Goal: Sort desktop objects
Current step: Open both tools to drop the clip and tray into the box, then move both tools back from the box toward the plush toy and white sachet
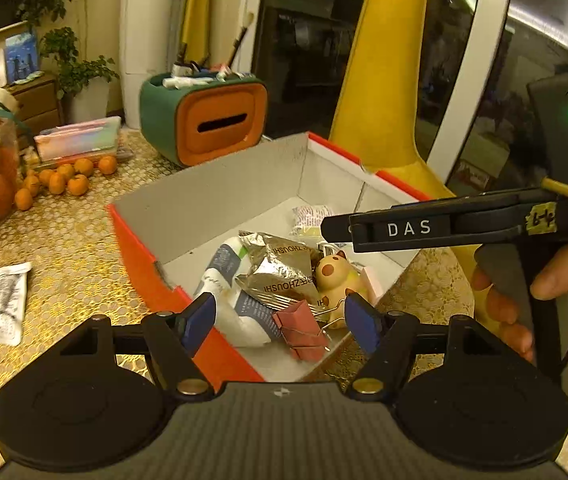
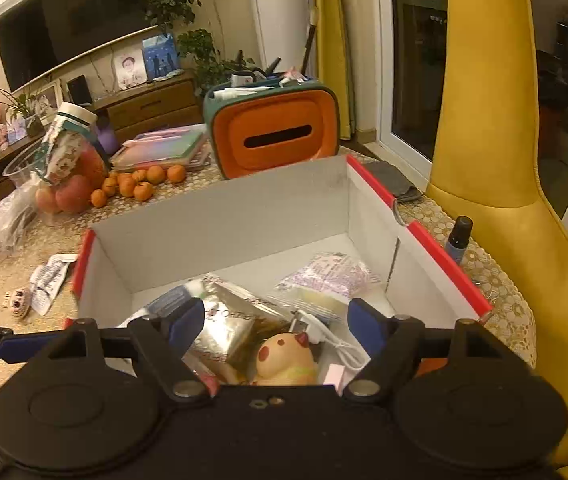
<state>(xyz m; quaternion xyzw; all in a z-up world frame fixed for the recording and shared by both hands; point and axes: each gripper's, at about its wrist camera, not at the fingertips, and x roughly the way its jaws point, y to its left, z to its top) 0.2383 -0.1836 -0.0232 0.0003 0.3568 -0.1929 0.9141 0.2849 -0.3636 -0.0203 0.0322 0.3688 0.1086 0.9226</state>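
Left gripper (image 1: pixel 280 324) masking box (image 1: pixel 204 196) contents

A green and orange tissue holder (image 2: pixel 272 128) stands at upper centre of the right wrist view, with pens and tubes on top. Left of it lie small oranges (image 2: pixel 140 184) in a cluster, beside a flat pastel case (image 2: pixel 164 150) and a jar (image 2: pixel 70 148) with a patterned wrap. A dark television (image 2: pixel 72 12) fills the upper left, above a wooden cabinet (image 2: pixel 148 106) bearing framed pictures. A leafy plant (image 2: pixel 188 20) rises behind. A yellow chair (image 2: pixel 495 152) curves down the right side. In the left wrist view, the same holder (image 1: pixel 204 120) sits at upper centre.
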